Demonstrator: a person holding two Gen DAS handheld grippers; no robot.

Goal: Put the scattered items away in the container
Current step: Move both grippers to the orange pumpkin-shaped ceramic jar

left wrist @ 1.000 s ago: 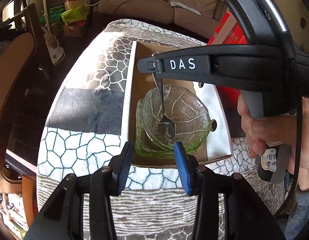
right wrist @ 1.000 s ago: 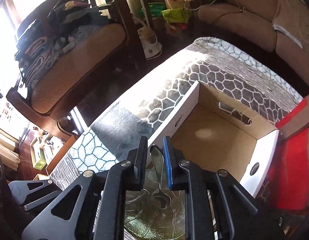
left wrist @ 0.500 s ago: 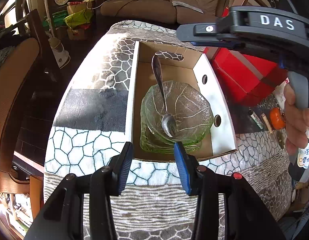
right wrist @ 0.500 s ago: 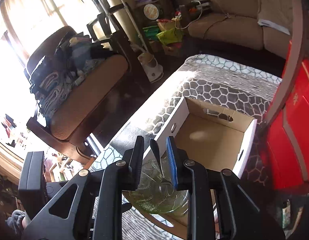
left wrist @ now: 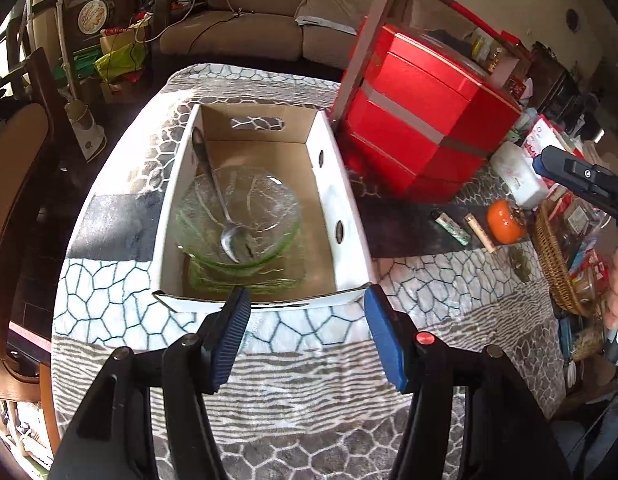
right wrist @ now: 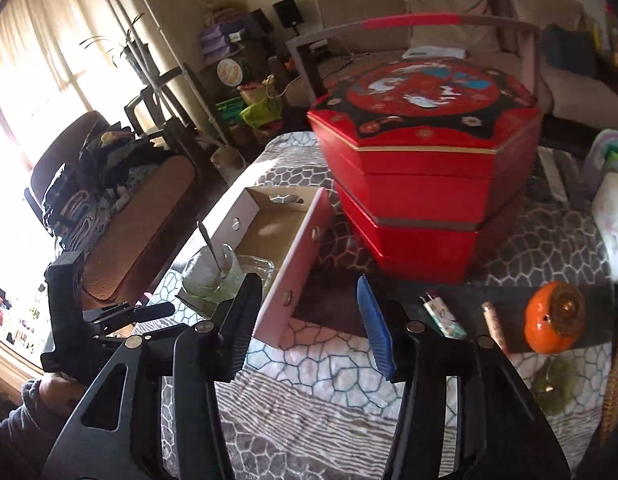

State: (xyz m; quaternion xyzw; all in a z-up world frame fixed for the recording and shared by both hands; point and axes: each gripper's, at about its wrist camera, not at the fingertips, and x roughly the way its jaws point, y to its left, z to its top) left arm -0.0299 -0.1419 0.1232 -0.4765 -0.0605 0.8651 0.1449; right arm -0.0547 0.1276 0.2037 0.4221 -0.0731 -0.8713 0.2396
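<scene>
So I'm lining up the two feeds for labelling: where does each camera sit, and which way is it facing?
Left wrist: rides the left gripper, looking down along its open fingers at the cardboard box holding the green glass bowl and spoon; the person's right hand shows at the right edge.
Right wrist: rides the right gripper, open, facing across the table toward the red lacquer box; the left gripper shows at lower left.
Shared: cardboard box, bowl, spoon, red lacquer box, orange ornament.
</scene>
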